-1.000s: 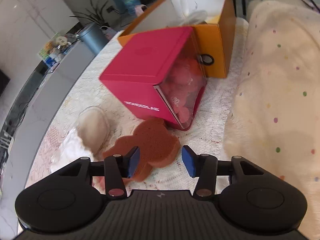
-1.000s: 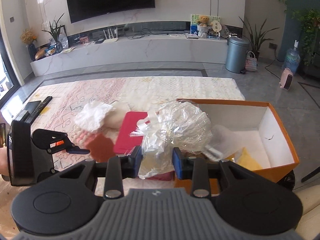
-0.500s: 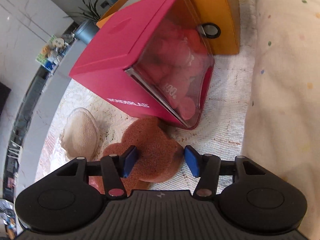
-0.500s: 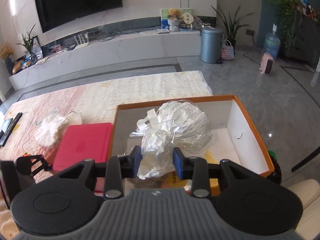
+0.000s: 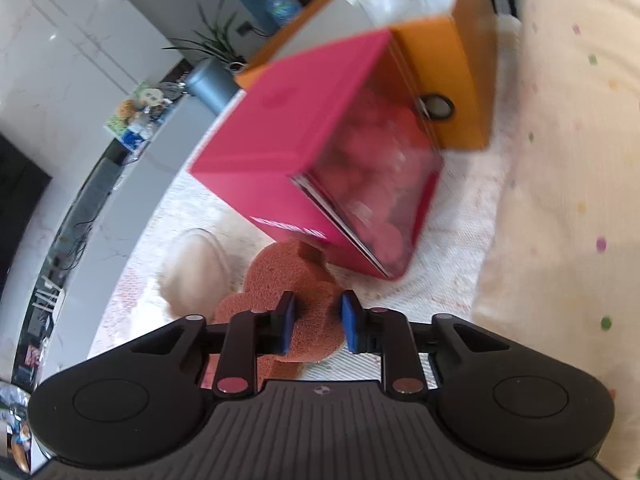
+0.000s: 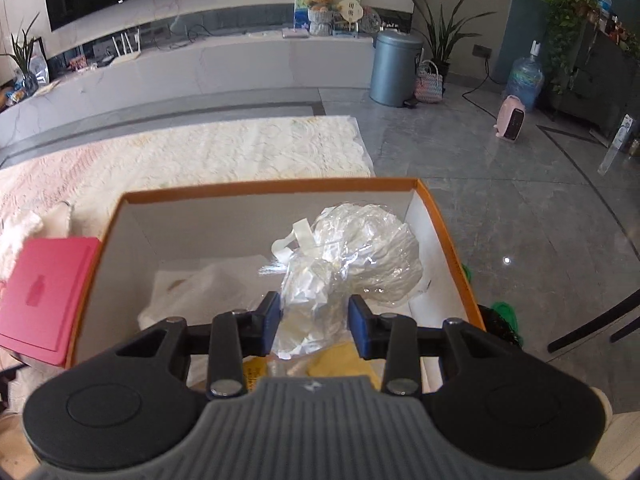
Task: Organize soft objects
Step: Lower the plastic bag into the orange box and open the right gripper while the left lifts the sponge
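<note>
The left wrist view alone shows the left gripper [image 5: 316,322] low over a white textured cloth [image 5: 460,216]. Its jaws are closing on a brown bear-shaped sponge [image 5: 292,280], whose lower lobe bulges between the two blue pads; both pads appear to press into it. The sponge lies just in front of the near lower corner of a pink box [image 5: 288,136] with a clear front panel, through which only blurred red shapes can be made out. A pale rounded soft item [image 5: 196,272] sits just left of the sponge; what it is cannot be told. Behind the pink box stands an orange box [image 5: 452,80], and a cream blanket with coloured dots [image 5: 560,200] fills the right side. This whole view is smeared by motion, so the lettering on the pink box is unreadable.

The right wrist view looks down into the orange box [image 6: 444,240], showing its white interior, which the other view barely reveals. The right gripper [image 6: 314,324] holds a crumpled clear plastic bag [image 6: 352,256] over the box's near right part; the jaws stand partly open, pinching the bag's bunched neck between the pads. Under the bag lie white wrapping [image 6: 208,288] and something yellow [image 6: 344,360], partly hidden by the gripper body. Here the pink box [image 6: 44,296] shows only its lid, just outside the orange box's left wall, and the sponge is out of sight. Whether the bag touches the box floor cannot be told.
</note>
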